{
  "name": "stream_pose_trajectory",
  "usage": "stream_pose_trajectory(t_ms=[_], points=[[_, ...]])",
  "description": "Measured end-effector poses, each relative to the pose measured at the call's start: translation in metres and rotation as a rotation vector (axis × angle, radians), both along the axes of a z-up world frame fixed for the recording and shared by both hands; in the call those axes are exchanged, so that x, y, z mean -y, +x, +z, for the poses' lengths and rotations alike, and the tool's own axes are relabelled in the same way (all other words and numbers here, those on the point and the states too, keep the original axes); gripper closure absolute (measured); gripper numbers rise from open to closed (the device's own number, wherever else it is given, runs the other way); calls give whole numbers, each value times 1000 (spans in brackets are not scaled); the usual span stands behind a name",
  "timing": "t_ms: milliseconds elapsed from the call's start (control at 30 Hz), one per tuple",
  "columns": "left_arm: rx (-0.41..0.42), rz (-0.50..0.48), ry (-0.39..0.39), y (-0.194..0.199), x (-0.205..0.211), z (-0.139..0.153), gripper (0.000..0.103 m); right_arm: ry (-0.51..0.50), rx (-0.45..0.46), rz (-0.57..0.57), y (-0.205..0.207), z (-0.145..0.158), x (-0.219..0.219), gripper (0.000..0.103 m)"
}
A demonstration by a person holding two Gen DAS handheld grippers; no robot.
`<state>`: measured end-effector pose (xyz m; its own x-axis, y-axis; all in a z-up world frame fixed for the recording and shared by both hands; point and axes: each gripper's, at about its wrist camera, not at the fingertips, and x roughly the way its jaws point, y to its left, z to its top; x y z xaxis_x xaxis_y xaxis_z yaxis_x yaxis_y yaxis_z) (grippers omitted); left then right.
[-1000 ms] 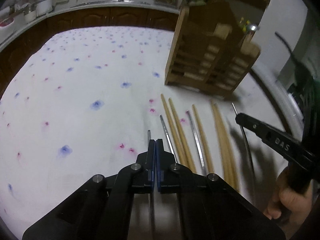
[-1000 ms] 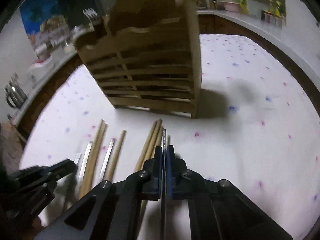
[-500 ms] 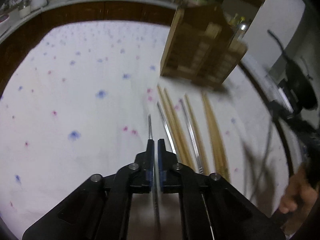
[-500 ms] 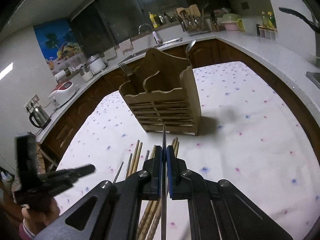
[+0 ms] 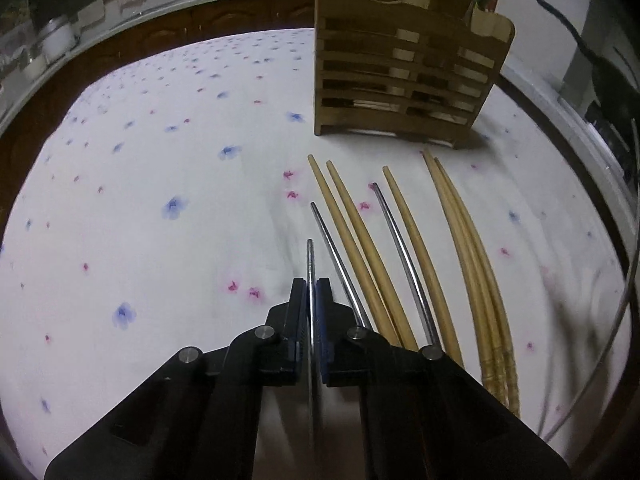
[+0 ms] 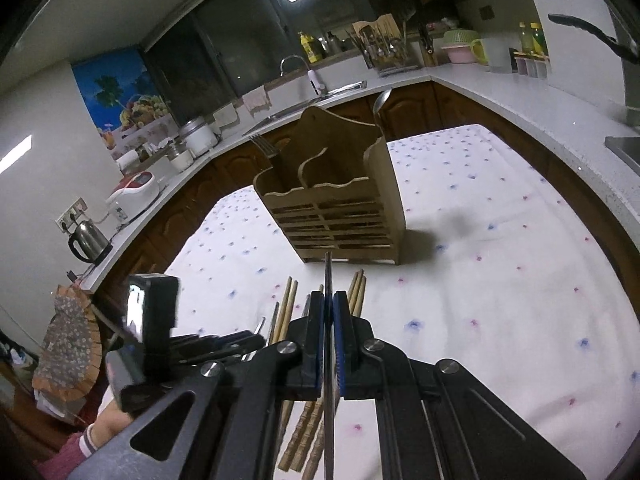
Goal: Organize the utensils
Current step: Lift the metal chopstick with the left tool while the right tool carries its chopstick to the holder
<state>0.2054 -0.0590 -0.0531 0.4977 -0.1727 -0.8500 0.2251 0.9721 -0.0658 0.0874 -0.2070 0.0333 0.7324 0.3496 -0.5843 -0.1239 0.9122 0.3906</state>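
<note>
Metal chopsticks [image 5: 404, 252] lie among bamboo ones [image 5: 352, 240] on our worktop [image 5: 160, 160], at six o'clock from the wooden holder [image 5: 400, 76]. Our left tool [image 5: 311, 292] grips one metal chopstick [image 5: 309, 256]; our right tool [image 6: 329, 304] grips another [image 6: 328, 276].

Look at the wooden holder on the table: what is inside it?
In the wooden holder, a fork rises from the back left compartment and a spoon behind the right side. The slatted walls hide their lower parts and any shorter items.
</note>
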Motion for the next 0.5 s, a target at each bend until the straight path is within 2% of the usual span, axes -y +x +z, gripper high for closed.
stream_pose_trajectory(t_ms=[100, 200, 300, 500], points=[[38, 25, -69, -11, -14, 14, 99, 10, 16, 2, -4, 6, 0, 98], [88, 50, -166, -28, -32, 42, 99, 15, 42, 3, -8, 16, 1, 98], [149, 55, -231, -43, -41, 71, 99, 20, 74, 6, -12, 28, 2, 98], [250, 47, -281, -57, -50, 117, 99, 21, 136, 2, -16, 52, 3, 98]])
